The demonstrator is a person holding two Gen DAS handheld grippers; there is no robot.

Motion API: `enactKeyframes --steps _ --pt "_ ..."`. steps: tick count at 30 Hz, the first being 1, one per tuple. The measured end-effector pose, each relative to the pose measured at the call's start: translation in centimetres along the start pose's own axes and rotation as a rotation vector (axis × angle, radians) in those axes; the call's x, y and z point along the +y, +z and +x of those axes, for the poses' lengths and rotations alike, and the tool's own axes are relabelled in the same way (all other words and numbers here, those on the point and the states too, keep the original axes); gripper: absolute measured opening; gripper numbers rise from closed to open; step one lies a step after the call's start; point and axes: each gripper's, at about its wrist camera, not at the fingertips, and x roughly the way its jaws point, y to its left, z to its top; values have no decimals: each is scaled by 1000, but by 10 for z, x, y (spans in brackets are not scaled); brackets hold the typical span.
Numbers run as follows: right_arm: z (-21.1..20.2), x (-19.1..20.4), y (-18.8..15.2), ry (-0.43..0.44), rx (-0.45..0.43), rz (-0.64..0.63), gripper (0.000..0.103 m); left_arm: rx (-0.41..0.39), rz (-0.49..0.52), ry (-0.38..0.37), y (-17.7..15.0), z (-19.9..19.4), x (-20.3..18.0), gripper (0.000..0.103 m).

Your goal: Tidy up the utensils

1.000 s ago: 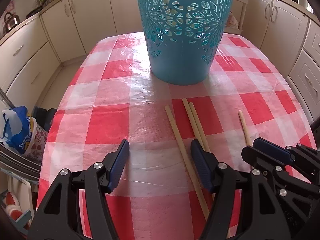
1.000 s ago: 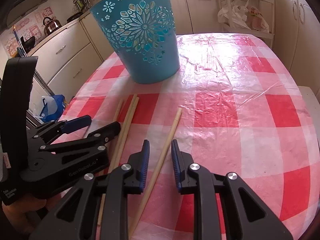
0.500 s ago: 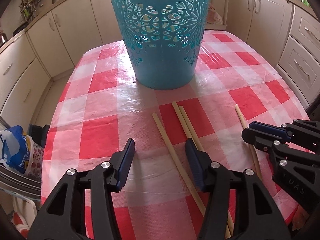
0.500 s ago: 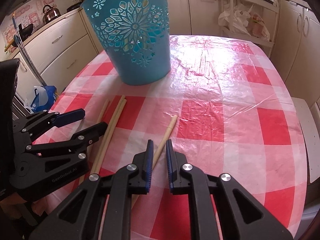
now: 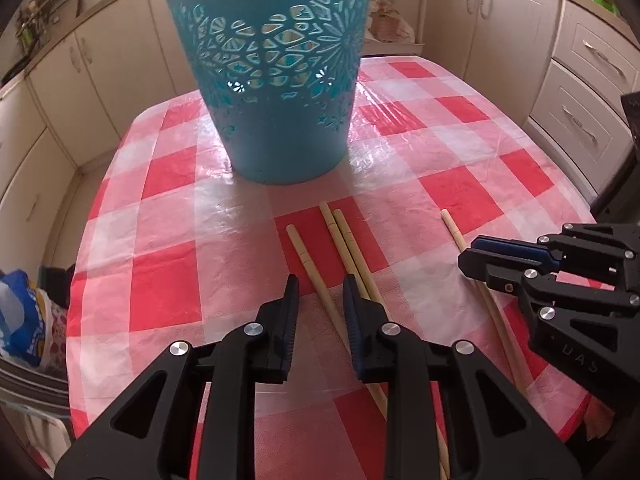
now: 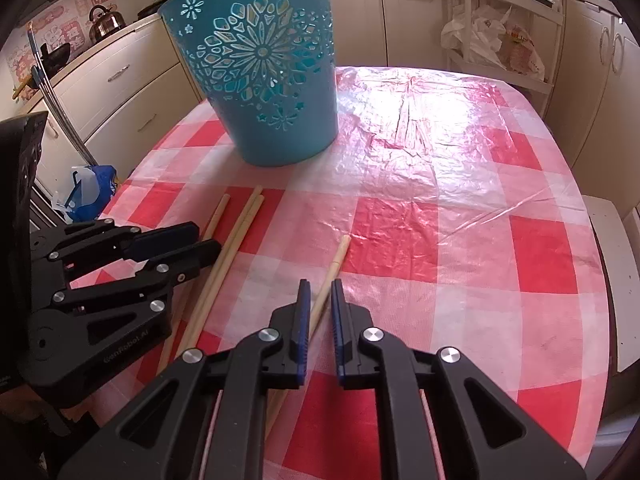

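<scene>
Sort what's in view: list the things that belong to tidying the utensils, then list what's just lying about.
Belongs to the job:
- four chopsticks on the table: one, a touching pair, and a separate one
- blue cutout basket
- left gripper
- right gripper

Just lying about:
- checked tablecloth
- kettle
- blue bag on the floor
- white plastic bags on the shelf rack

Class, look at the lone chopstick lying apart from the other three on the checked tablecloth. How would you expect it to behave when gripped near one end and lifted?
The lone chopstick is thin, straight wood, so probably stiff and light. Held near one end by the right gripper, its long free end may droop or pivot. The plastic tablecloth looks glossy, so a nudge could slide it.
</scene>
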Motion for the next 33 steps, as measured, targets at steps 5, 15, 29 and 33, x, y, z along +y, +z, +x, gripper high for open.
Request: enactKeyframes --steps 5,15,29,33 --pt "0 3 -1 -20 -9 -22 10 6 -50 -23 2 4 5 14" --pt "1 3 0 -34 7 -51 8 41 -94 -46 8 7 12 10" --pt "-5 -48 -9 137 -60 240 6 -278 -122 -106 7 -67 19 5" --pt "-7 -49 -10 132 -67 246 6 -466 -132 -136 18 -114 20 5"
